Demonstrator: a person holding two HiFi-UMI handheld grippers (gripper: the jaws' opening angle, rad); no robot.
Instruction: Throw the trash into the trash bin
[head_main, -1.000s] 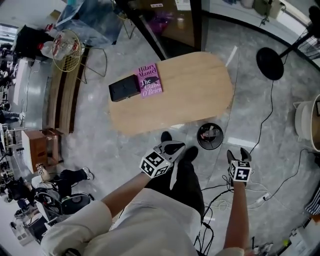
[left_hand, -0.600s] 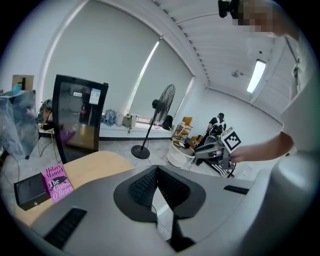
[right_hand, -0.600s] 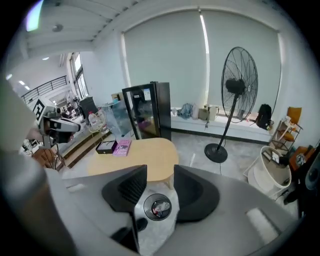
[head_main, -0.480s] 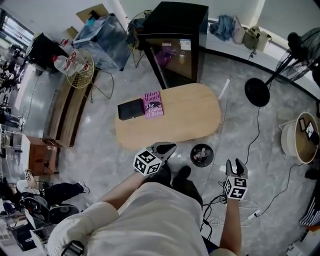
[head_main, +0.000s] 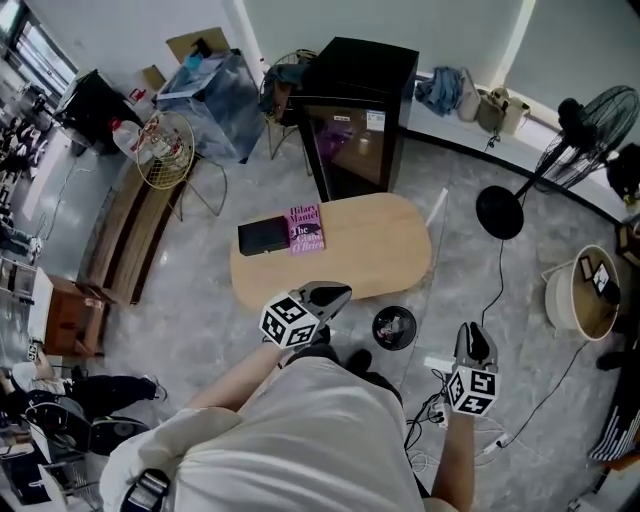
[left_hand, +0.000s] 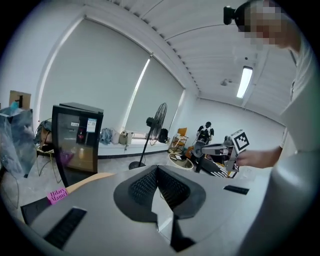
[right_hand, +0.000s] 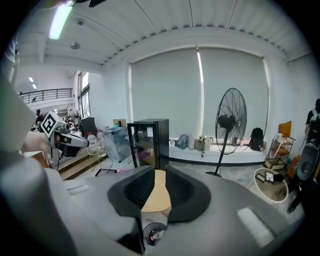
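Observation:
The small round black trash bin (head_main: 394, 327) stands on the floor by the near edge of the oval wooden table (head_main: 350, 250), with bits of trash inside. In the right gripper view the trash bin (right_hand: 154, 234) shows low down between the jaws. My right gripper (head_main: 473, 340) hangs in the air right of the bin; its jaws are closing, only a narrow gap is left and nothing is in it. My left gripper (head_main: 325, 297) is held over the table's near edge, left of the bin, shut and empty.
A pink book (head_main: 306, 228) and a black box (head_main: 262, 236) lie on the table's far left. Behind it stands a black glass-door cabinet (head_main: 355, 110). A floor fan (head_main: 590, 120) and a white round basket (head_main: 575, 295) are at the right. Cables (head_main: 440, 410) trail by my feet.
The person has straightened up and both grippers have risen away from the floor and the bin. The right gripper's jaws have come from wide apart to nearly together.

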